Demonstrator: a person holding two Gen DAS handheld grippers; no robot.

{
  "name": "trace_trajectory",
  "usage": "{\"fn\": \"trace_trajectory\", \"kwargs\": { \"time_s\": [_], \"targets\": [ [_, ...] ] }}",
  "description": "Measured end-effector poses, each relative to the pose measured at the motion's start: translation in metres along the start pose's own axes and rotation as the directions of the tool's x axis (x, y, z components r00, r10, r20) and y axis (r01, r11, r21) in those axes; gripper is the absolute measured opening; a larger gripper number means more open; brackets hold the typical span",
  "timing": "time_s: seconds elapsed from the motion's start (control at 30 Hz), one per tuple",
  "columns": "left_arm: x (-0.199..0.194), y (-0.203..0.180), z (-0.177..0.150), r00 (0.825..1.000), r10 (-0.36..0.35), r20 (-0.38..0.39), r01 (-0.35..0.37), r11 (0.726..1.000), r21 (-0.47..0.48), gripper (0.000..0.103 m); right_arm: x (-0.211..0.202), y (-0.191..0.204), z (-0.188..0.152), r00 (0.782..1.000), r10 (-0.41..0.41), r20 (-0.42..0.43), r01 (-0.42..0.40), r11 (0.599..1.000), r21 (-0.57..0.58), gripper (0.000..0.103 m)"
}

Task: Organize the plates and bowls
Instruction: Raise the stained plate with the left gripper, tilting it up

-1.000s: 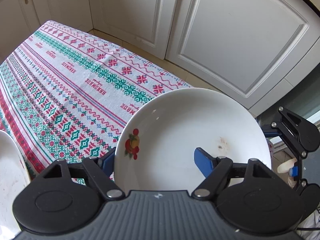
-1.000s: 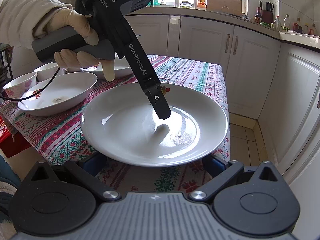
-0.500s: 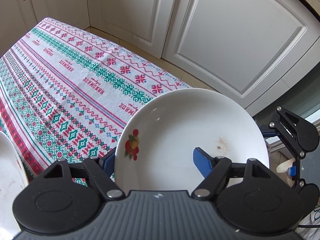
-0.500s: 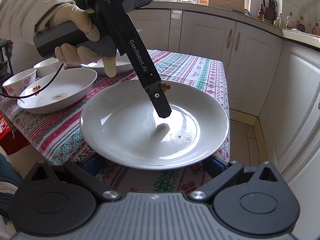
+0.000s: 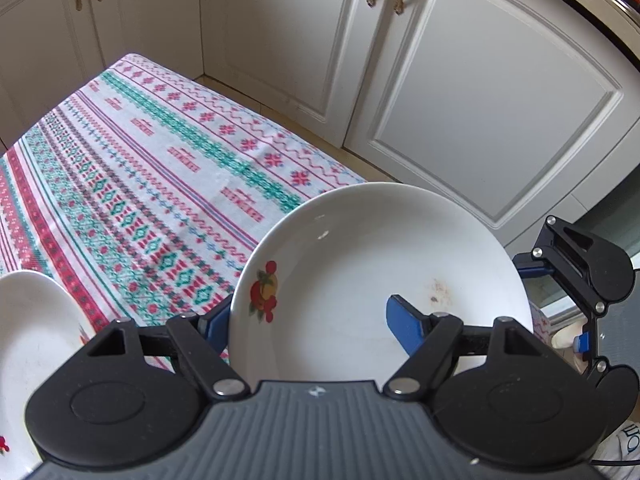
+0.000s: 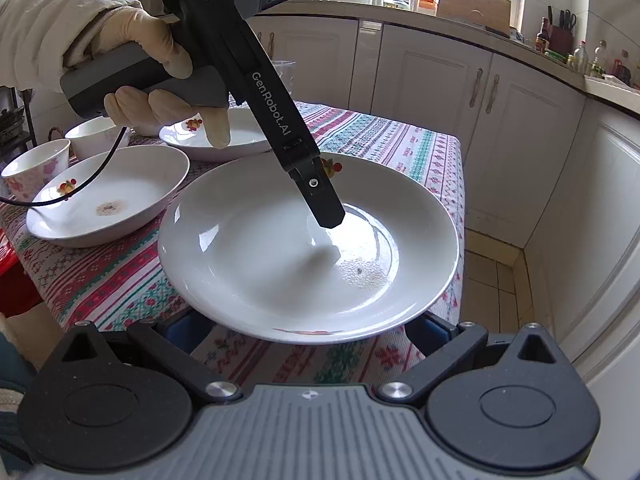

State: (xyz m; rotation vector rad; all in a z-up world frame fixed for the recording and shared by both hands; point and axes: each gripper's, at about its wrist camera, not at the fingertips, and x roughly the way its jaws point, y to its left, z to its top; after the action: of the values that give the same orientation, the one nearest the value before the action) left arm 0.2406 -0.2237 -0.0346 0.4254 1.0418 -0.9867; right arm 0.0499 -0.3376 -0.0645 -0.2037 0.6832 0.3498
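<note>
My right gripper (image 6: 308,330) is sitting beneath the near rim of the wide white ceramic plate with a fruit motif (image 6: 256,264); whether it is clamping, I cannot tell. My left gripper (image 5: 310,320) is pinching the plate's far rim, one blue finger (image 5: 404,322) lying inside the dish. The plate is hovering over the corner of the red-and-green patterned tablecloth (image 6: 100,276). Beyond, a stained white bowl (image 6: 112,196) and a small pink-flowered cup (image 6: 34,168) are resting on the cloth.

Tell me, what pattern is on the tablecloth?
The tablecloth has red and green knitted-style bands on white; the left wrist view shows it best.
</note>
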Motion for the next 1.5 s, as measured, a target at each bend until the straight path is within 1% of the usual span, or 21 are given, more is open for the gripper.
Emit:
{"fn": "trace_trajectory", "kwargs": {
  "time_s": [0.23, 0.43, 0.73, 0.9, 1.17, 1.27, 1.33, 1.5],
  "targets": [
    [0.006, 0.019, 0.011, 1.000, 0.015, 0.021, -0.014, 1.000, -0.020, 0.077, 0.022, -0.011, 0.010, 1.000, 0.008, -0.017, -0.008, 1.000, -0.018, 0.103],
    [0.016, 0.031, 0.018, 1.000, 0.016, 0.025, -0.015, 0.999, -0.033, 0.077, 0.035, -0.021, 0.014, 0.999, 0.018, -0.028, -0.018, 1.000, -0.005, 0.103],
    [0.027, 0.037, 0.023, 1.000, 0.013, 0.021, -0.013, 0.999, -0.034, 0.077, 0.043, -0.031, 0.016, 0.999, 0.018, -0.045, -0.018, 1.000, 0.015, 0.103],
    [0.030, 0.039, 0.021, 1.000, 0.020, 0.010, -0.020, 0.999, -0.040, 0.077, 0.046, -0.030, 0.019, 0.999, 0.017, -0.048, -0.016, 1.000, 0.013, 0.103],
    [0.029, 0.039, 0.022, 0.999, 0.030, 0.020, -0.029, 0.999, -0.038, 0.077, 0.047, -0.028, 0.022, 0.998, 0.003, -0.056, -0.002, 1.000, 0.020, 0.103],
    [0.026, 0.038, 0.021, 0.999, 0.033, 0.023, -0.032, 0.998, -0.046, 0.081, 0.045, -0.026, 0.022, 0.998, -0.006, -0.056, 0.007, 1.000, 0.019, 0.103],
    [0.021, 0.037, 0.019, 0.998, 0.048, 0.035, -0.047, 0.998, -0.049, 0.085, 0.043, -0.024, 0.022, 0.999, -0.008, -0.052, 0.009, 1.000, 0.021, 0.103],
    [0.001, 0.033, 0.012, 0.994, 0.086, 0.071, -0.082, 0.995, -0.055, 0.085, 0.031, -0.022, 0.020, 0.999, -0.026, -0.040, 0.027, 0.999, 0.031, 0.103]
  ]
}}
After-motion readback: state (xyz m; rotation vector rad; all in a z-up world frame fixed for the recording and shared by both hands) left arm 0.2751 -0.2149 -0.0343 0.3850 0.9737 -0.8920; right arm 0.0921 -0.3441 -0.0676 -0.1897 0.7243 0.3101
